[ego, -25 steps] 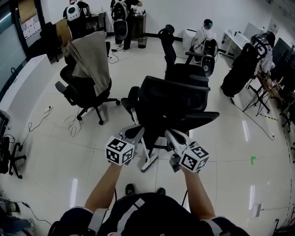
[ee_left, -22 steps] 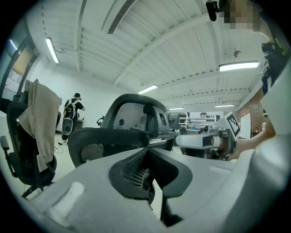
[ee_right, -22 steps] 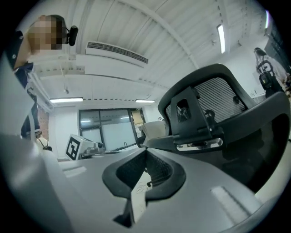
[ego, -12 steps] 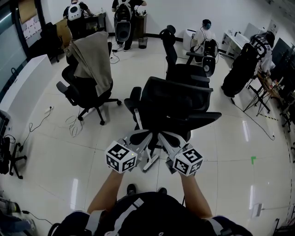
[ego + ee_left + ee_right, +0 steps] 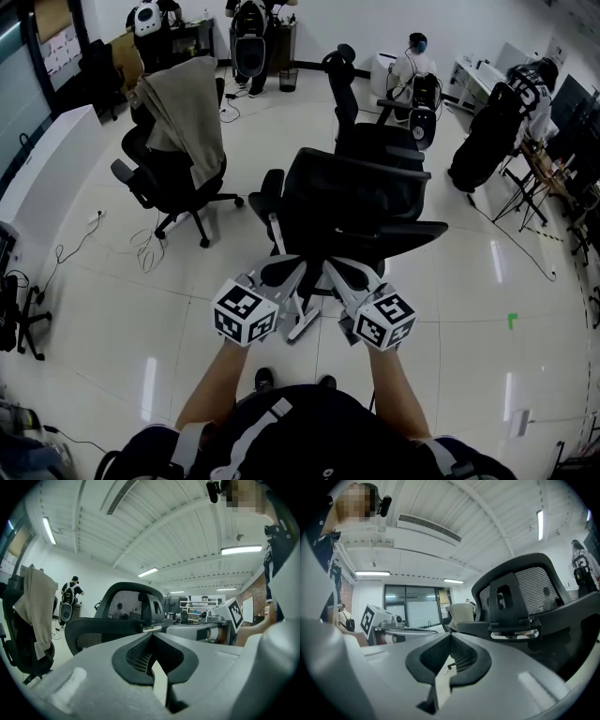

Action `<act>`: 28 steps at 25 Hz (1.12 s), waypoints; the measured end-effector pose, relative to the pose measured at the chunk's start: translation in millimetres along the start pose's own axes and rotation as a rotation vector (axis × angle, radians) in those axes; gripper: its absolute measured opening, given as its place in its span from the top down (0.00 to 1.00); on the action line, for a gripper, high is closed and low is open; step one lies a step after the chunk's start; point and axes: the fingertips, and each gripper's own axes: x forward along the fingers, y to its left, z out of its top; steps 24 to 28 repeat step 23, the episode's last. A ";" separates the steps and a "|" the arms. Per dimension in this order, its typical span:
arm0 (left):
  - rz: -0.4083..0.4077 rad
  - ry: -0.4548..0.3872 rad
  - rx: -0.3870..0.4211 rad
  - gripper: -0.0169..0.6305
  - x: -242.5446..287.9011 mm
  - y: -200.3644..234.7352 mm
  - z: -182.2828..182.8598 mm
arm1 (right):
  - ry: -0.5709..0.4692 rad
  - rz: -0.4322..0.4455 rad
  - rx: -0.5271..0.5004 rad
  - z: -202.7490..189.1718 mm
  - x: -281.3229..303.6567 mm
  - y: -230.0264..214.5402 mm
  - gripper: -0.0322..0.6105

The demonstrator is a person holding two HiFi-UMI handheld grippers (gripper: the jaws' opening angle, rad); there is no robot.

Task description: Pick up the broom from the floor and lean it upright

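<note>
Although both tools were held out side by side ahead of the person, nothing was gripped. The left gripper [image 5: 152, 635] was seen with its jaws brought fully together on empty air, and the right gripper [image 5: 450, 637] was likewise closed with no object between its pads. Just beyond and between their tips, a pale slender shaft ending in a pale head on the tiles was taken to be the broom [image 5: 302, 323]. It appeared to be propped steeply against the near side of the black office chair [image 5: 361, 202] rather than laid flat, though its upper end could not be traced with certainty against the dark seat. The broom was judged to be light and stiff, with a smooth round handle that could be expected to twist or slip in a loose grip. A hold was therefore thought best taken on the handle somewhat above its middle, with the other tool placed lower to steady it. The glossy floor [image 5: 112, 309] was reckoned slippery under the head, and the wheeled chair an unsteady prop. Farther off to the left, well apart, a second chair [image 5: 155, 183] draped with cloth was seen.
</note>
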 end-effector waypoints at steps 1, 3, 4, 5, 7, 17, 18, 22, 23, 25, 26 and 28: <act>0.001 0.003 0.001 0.97 1.0 -0.6 -0.6 | 0.001 0.002 -0.001 0.0 -0.4 -0.3 0.94; 0.004 0.008 0.002 0.97 3.0 -1.7 -1.0 | 0.002 0.006 -0.002 1.0 -1.4 -1.0 0.94; 0.005 0.010 0.001 0.97 3.9 -2.1 -0.8 | 0.003 0.007 -0.003 1.9 -1.9 -1.5 0.94; 0.005 0.012 0.000 0.97 4.8 -2.6 -0.5 | 0.004 0.008 -0.003 2.9 -2.3 -2.1 0.94; 0.006 0.016 0.002 0.97 6.3 -4.0 -0.6 | 0.004 0.009 -0.005 4.6 -3.1 -3.2 0.94; 0.017 0.021 0.014 0.97 11.3 -0.9 -3.2 | 0.000 0.012 -0.014 6.0 0.5 -7.1 0.94; 0.018 0.021 0.013 0.97 11.8 -0.1 -3.1 | 0.000 0.012 -0.014 6.6 0.9 -7.5 0.94; 0.018 0.023 0.008 0.97 12.3 2.5 -3.5 | 0.001 0.011 -0.010 8.0 2.9 -8.3 0.94; 0.017 0.024 0.007 0.97 12.2 2.9 -3.7 | 0.002 0.011 -0.009 8.2 3.4 -8.4 0.94; 0.017 0.024 0.007 0.97 12.2 2.9 -3.7 | 0.002 0.011 -0.009 8.2 3.4 -8.4 0.94; 0.017 0.024 0.007 0.97 12.2 2.9 -3.7 | 0.002 0.011 -0.009 8.2 3.4 -8.4 0.94; 0.017 0.024 0.007 0.97 12.2 2.9 -3.7 | 0.002 0.011 -0.009 8.2 3.4 -8.4 0.94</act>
